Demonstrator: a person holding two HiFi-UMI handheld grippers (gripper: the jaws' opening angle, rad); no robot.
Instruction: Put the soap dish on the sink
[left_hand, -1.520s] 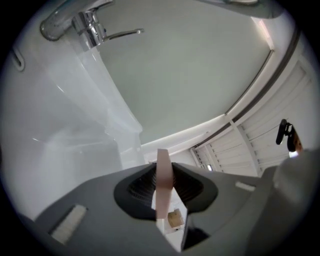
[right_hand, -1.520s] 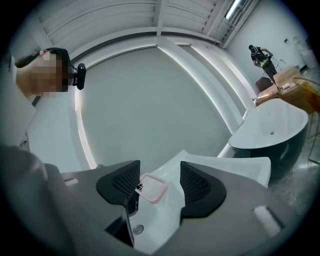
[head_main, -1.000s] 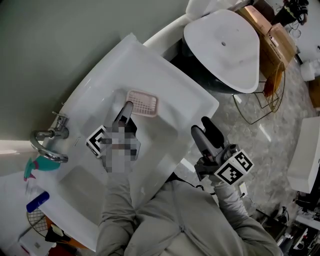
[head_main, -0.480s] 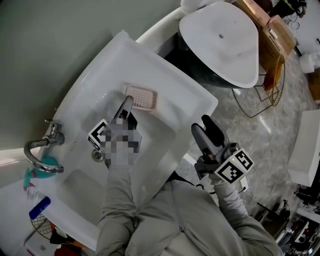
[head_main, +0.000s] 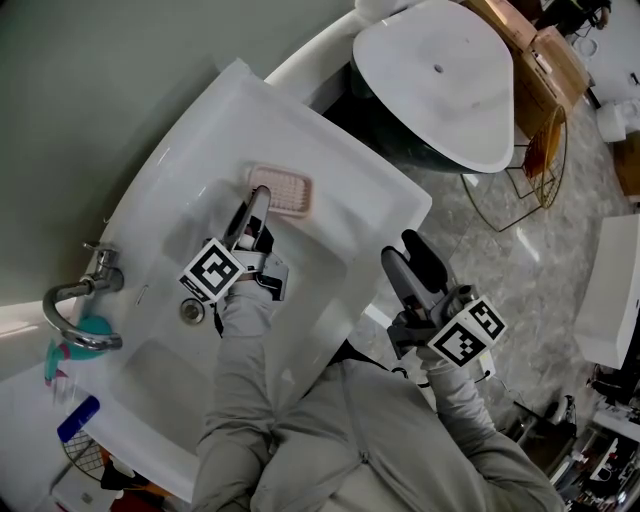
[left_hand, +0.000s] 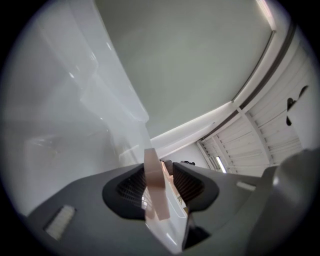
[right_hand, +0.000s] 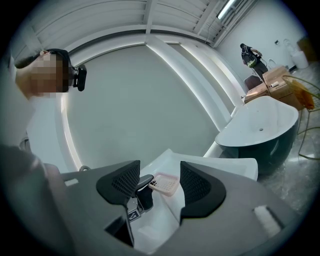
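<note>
The pink ribbed soap dish (head_main: 283, 190) lies on the flat back rim of the white sink (head_main: 330, 170), beside the basin. My left gripper (head_main: 256, 200) reaches across the basin and has the dish's near edge between its jaws. In the left gripper view the pink edge (left_hand: 152, 180) stands upright between the pads, and the jaws (left_hand: 160, 176) are starting to open. My right gripper (head_main: 405, 250) hangs open over the sink's front right corner with nothing in it. In the right gripper view the dish (right_hand: 165, 184) shows far off beyond the right gripper (right_hand: 160, 177).
A chrome faucet (head_main: 75, 310) and the drain (head_main: 190, 310) are at the left of the basin. A teal spray bottle (head_main: 60, 355) and a blue bottle (head_main: 78, 418) stand at the far left. A freestanding bathtub (head_main: 440, 80) and a wire stand (head_main: 540, 180) are at the upper right.
The left gripper has carried the dish a little further along the sink's rim and slightly down. The right gripper has stayed where it was.
</note>
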